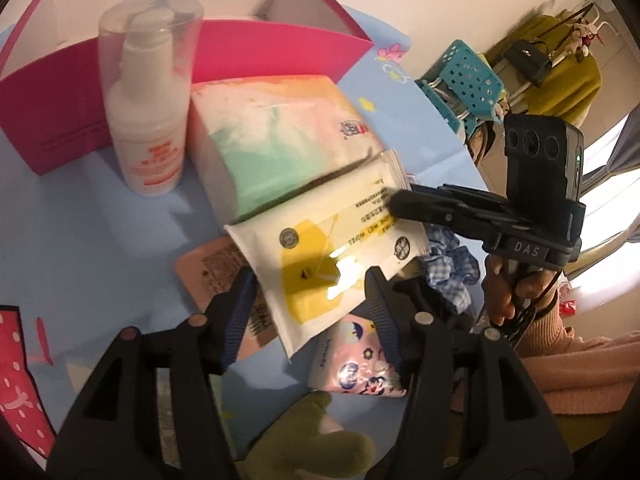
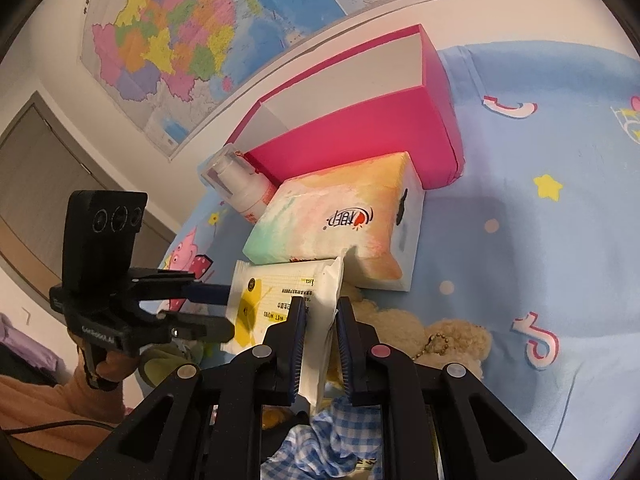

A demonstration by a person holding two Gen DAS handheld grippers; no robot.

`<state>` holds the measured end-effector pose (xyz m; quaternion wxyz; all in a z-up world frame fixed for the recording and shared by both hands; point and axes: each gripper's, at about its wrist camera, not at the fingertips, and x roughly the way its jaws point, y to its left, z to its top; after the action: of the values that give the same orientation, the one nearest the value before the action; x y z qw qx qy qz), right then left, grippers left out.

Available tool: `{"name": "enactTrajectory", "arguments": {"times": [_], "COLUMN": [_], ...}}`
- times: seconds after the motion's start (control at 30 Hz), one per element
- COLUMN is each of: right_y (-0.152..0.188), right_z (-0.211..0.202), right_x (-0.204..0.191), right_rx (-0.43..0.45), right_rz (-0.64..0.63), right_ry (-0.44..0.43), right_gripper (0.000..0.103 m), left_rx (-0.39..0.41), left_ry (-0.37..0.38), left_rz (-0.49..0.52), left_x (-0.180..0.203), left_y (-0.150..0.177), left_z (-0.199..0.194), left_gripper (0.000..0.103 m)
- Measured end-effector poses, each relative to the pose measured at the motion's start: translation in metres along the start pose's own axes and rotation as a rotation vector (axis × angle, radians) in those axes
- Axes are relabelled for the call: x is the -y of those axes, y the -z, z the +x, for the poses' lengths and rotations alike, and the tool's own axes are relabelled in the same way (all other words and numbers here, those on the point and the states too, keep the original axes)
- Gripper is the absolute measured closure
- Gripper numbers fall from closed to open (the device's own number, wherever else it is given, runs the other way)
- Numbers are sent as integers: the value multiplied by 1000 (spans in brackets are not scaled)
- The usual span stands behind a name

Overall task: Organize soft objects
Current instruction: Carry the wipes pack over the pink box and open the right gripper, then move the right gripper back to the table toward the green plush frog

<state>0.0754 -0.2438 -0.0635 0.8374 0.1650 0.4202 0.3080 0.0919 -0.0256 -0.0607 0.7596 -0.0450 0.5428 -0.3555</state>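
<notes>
A white and yellow wet-wipes pack (image 1: 328, 252) is held off the bed between both grippers. My right gripper (image 2: 320, 312) is shut on its far end (image 2: 280, 300); it shows in the left wrist view (image 1: 400, 204) clamped on the pack's edge. My left gripper (image 1: 308, 292) is open, its fingers either side of the pack's near end, and it shows in the right wrist view (image 2: 216, 308). A pastel tissue pack (image 1: 276, 136) (image 2: 340, 220) lies just beyond, in front of the open pink box (image 1: 280, 48) (image 2: 360, 136).
A white pump bottle (image 1: 148, 112) stands left of the tissue pack. Under the wipes lie a pink sachet (image 1: 216, 276), a small patterned tissue pack (image 1: 360, 364), a blue checked scrunchie (image 1: 448, 264), a green plush (image 1: 312, 436) and a cream teddy (image 2: 448, 340).
</notes>
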Motion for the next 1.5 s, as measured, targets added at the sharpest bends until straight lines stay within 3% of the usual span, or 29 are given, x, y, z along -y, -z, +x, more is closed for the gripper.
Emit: {"name": "enactTrajectory", "arguments": {"times": [0.1,0.33,0.63,0.83,1.13,1.27,1.33,1.5], "right_y": [-3,-30,-102,-145,-168,-169,-170,-169], "right_z": [-8,-36,-50,-31,6,18,19,6], "right_x": [-3,-25,-25,-8,21,23,19,2], "right_rx": [15,90,198,208,134,93,82,127], "right_rz": [2,-66,-127,-106,-35,-33,-42,-88], "right_ry": [3,-3,45,73,112,194,239,285], "right_gripper": [89,89,89,89,88,85,77,70], "left_rx": [22,148,254,236,143,117,109,147], "left_ry": [44,6,-89,-155,-155,-154,-150,-171], "left_rz": [-31,5,53,24,-68,-102,-110,-110], "left_x": [0,21,35,16,-16,-24,-26,-26], "left_y": [-1,-20,-97,-141,-174,-180,-180,-175], "left_z": [-9,-49,-70,-55,-22,-13,-13,-25], "left_gripper": [47,47,47,47,47,47,47,47]}}
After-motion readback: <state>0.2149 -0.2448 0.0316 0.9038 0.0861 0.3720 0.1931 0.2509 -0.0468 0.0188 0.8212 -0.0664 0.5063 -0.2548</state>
